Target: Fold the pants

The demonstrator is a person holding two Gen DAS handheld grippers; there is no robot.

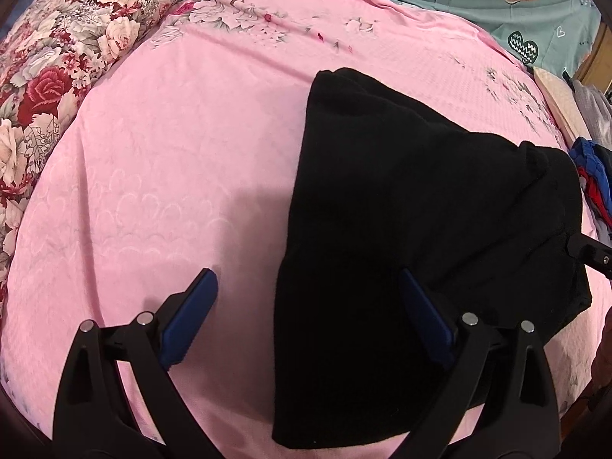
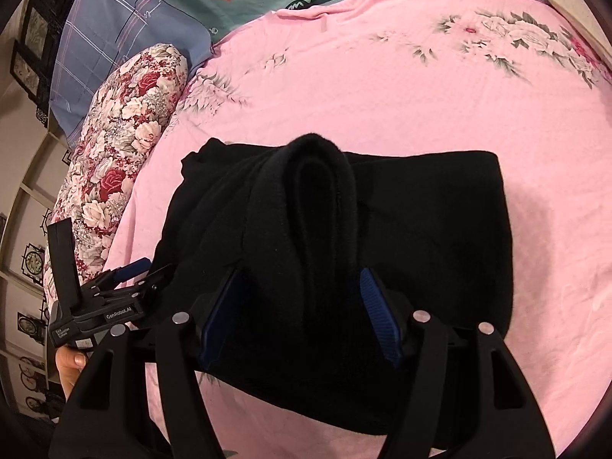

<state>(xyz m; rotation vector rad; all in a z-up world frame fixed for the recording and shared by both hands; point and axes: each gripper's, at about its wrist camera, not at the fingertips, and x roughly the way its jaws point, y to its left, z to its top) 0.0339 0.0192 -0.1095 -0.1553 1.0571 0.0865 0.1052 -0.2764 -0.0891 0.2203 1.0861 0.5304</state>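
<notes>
The black pants (image 1: 401, 199) lie folded into a thick pad on the pink bedsheet (image 1: 172, 160). My left gripper (image 1: 306, 279) is open wide and low over the sheet, its right finger above the pants' near left edge, with nothing pinched. In the right wrist view the pants (image 2: 420, 222) carry a raised ridge of black fabric (image 2: 317, 176) running toward me. My right gripper (image 2: 298, 277) straddles that ridge, and the ribbed face of its right pad (image 2: 376, 306) shows bare, so the jaws stand open around the cloth. The left gripper (image 2: 149, 269) sits at the pants' left side.
A rolled floral quilt (image 1: 57, 76) lines the left side of the bed. Teal bedding with heart prints (image 1: 516, 4) and a blue plaid pillow (image 2: 114, 38) lie at the far end. Colourful clothes (image 1: 589, 179) are piled at the right edge. A hand (image 2: 69, 363) holds the left gripper.
</notes>
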